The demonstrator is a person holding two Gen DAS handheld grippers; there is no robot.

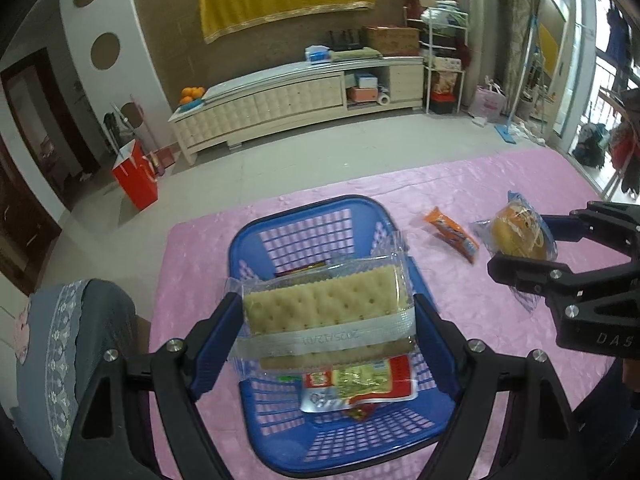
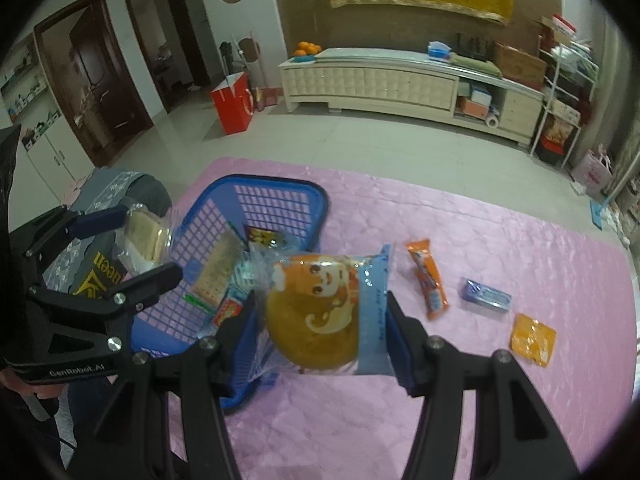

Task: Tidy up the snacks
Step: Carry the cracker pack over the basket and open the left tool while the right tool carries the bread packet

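My left gripper [image 1: 326, 312] is shut on a clear pack of crackers [image 1: 320, 304], held above the blue basket [image 1: 360, 216] on the pink tablecloth. Several snack packs lie in the basket, among them a red and yellow pack [image 1: 360, 384]. My right gripper [image 2: 320, 320] is shut on a wrapped round bun [image 2: 316, 320], hanging beside the basket's [image 2: 276, 188] right rim. In the left wrist view the right gripper [image 1: 532, 240] with the bun [image 1: 516, 236] shows at the right. In the right wrist view the left gripper [image 2: 144, 244] with the crackers [image 2: 146, 236] shows at the left.
On the pink tablecloth [image 2: 480, 216] lie an orange snack stick [image 2: 428, 280], a small blue-purple pack [image 2: 486, 294] and an orange sachet [image 2: 532, 338]. A chair with a grey cover [image 1: 80, 320] stands at the table's left. Beyond the table edge are the floor, a red bag and a cabinet.
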